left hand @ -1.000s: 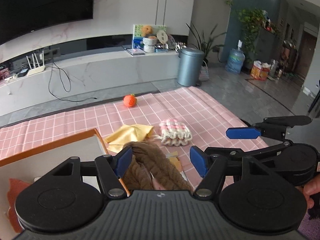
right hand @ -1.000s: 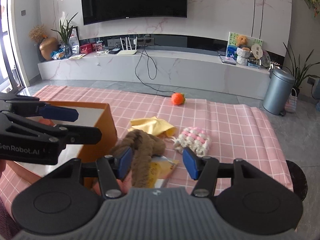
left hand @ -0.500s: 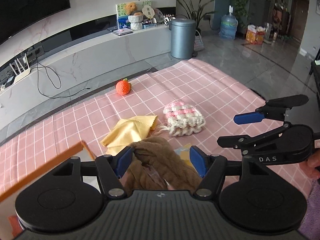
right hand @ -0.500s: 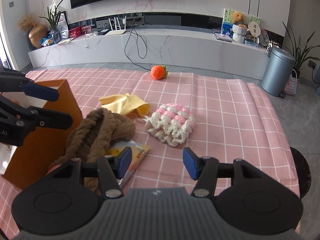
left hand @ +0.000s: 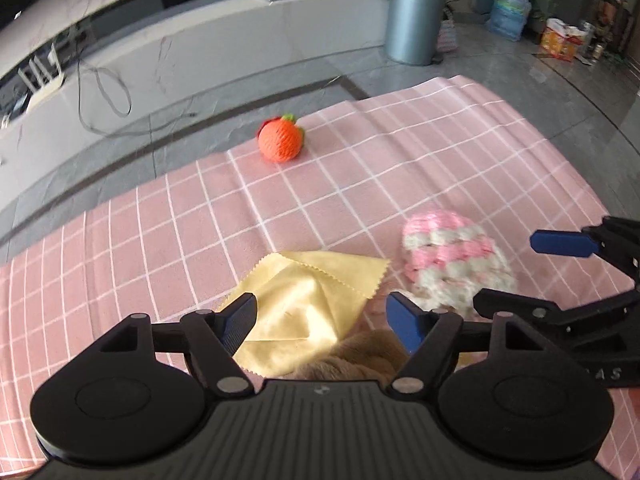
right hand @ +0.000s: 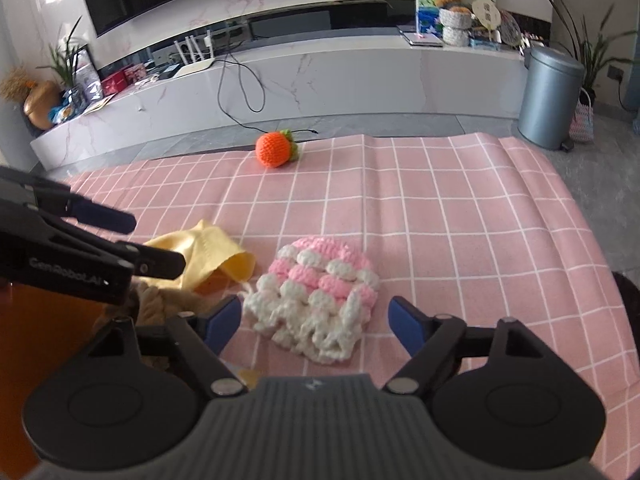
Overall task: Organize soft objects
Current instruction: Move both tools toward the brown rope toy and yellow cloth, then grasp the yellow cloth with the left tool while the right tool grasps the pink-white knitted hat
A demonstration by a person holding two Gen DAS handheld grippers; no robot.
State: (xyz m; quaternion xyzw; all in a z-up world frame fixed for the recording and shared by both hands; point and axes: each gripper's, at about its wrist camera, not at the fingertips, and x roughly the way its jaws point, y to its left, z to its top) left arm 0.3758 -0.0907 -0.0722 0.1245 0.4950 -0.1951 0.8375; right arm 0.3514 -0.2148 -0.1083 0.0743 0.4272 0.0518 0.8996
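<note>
Your left hand-held gripper (left hand: 322,322) stands released over the near edge of the yellow cloth (left hand: 310,300), its jaws having just widened, with the cloth and the top of the brown braided rope (left hand: 352,356) below the gap and neither pad pressing on them. Your right hand-held gripper (right hand: 316,320) is likewise released, its jaws having just spread, and the pink-and-white crocheted piece (right hand: 320,294) lies between its blue pads (right hand: 402,322) without contact. At the left edge of the right wrist view an orange box (right hand: 44,320) shows behind the left tool. All soft items rest on the pink checked cloth (right hand: 460,220) on the floor: rope nearest, yellow cloth touching it, crocheted piece just beside the cloth. Farther off, well apart, sits the orange crocheted fruit (right hand: 274,150) near the cloth's far edge. Beyond stand the grey bin (right hand: 550,96) and the marble TV console (right hand: 320,76).
</note>
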